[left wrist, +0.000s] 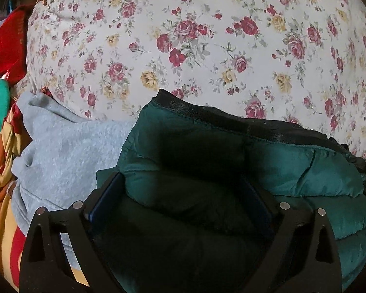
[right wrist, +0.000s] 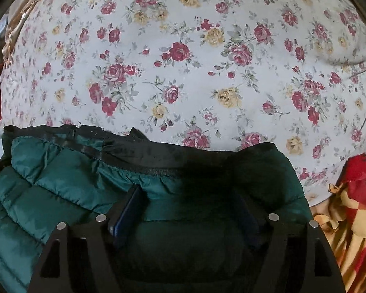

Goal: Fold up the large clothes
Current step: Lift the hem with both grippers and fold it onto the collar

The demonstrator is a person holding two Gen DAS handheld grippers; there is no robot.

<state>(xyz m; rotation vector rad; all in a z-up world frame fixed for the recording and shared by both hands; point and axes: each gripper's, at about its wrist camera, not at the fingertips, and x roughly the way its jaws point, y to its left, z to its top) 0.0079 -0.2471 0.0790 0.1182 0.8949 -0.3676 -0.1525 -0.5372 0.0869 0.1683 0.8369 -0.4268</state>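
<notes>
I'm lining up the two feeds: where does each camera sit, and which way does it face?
Left wrist: on the left gripper, looking down along its open fingers at the dark green quilted puffer jacket; grey fleece garment beside it.
Right wrist: on the right gripper, fingers astride the same jacket.
Shared: jacket, floral bedsheet.

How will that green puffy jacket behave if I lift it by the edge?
The green puffy jacket will probably flop and sag: its quilted panels already slump in soft folds. Its shiny shell may slip in the tongs. The puffy filling suggests it's light for its bulk.
</notes>
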